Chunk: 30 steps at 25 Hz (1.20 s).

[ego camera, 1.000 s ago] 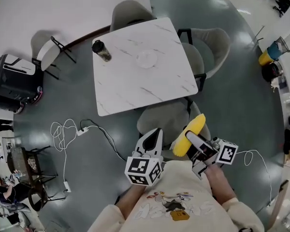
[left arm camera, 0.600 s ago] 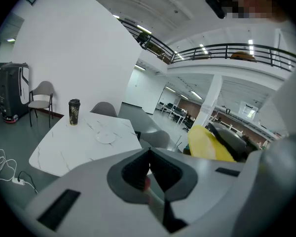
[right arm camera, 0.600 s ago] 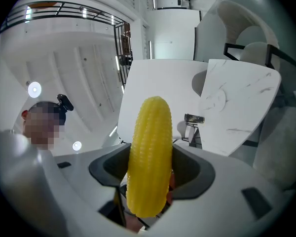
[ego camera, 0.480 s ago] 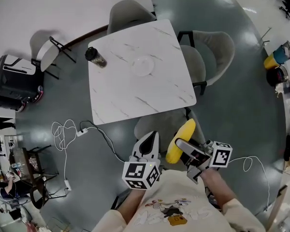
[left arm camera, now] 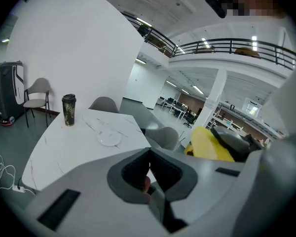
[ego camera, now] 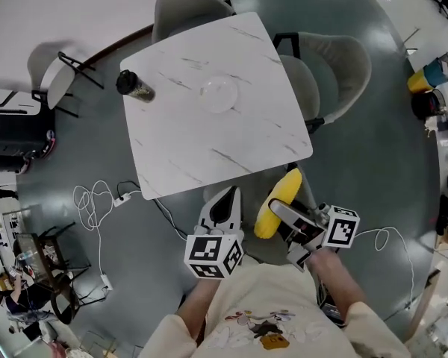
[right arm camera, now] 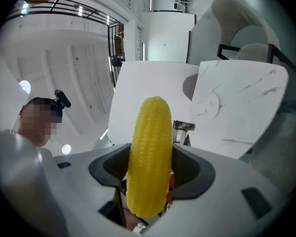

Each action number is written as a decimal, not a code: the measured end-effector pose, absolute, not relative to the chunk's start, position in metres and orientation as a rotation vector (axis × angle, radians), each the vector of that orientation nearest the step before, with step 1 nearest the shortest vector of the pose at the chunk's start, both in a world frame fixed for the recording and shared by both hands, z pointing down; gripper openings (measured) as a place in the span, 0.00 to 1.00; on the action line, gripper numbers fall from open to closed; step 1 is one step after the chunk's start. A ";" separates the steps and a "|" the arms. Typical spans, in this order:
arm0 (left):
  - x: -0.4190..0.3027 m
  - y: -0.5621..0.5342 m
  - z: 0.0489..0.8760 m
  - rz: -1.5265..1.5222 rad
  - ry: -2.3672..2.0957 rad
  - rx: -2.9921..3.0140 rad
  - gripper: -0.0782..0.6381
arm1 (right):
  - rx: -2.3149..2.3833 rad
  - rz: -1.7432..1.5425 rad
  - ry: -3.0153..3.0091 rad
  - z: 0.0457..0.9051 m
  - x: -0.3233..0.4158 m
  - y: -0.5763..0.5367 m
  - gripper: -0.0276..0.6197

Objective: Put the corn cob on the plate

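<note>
The right gripper [ego camera: 282, 213] pinches a yellow ridged corn cob [ego camera: 278, 202] around its lower half, both jaws pressed against its sides. The cob's rounded tip points toward the white marble-patterned square desk [ego camera: 231, 151]. The cob hangs in the air just off the desk's near edge, over a grey padded chair [ego camera: 246, 192] tucked below. A small clear round plate [ego camera: 218, 94] lies near the middle of the desk, toward its far side, well apart from the cob. Just left of the cob, the left gripper [ego camera: 225, 200] has its jaws pressed together with nothing between them. A dark lidded tumbler [ego camera: 134, 86] stands upright at the desk's far left corner, apart from the plate. A white cable [ego camera: 97, 200] loops on the grey floor to the left.
</note>
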State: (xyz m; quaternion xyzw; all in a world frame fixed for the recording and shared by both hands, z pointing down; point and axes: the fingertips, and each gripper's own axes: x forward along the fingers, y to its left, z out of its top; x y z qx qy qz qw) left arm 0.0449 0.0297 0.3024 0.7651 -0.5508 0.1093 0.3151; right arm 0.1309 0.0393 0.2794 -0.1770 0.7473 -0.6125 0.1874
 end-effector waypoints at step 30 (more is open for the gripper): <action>-0.060 -0.105 0.445 0.309 -1.383 1.982 0.12 | -0.783 -1.708 2.260 0.415 0.030 -0.114 0.43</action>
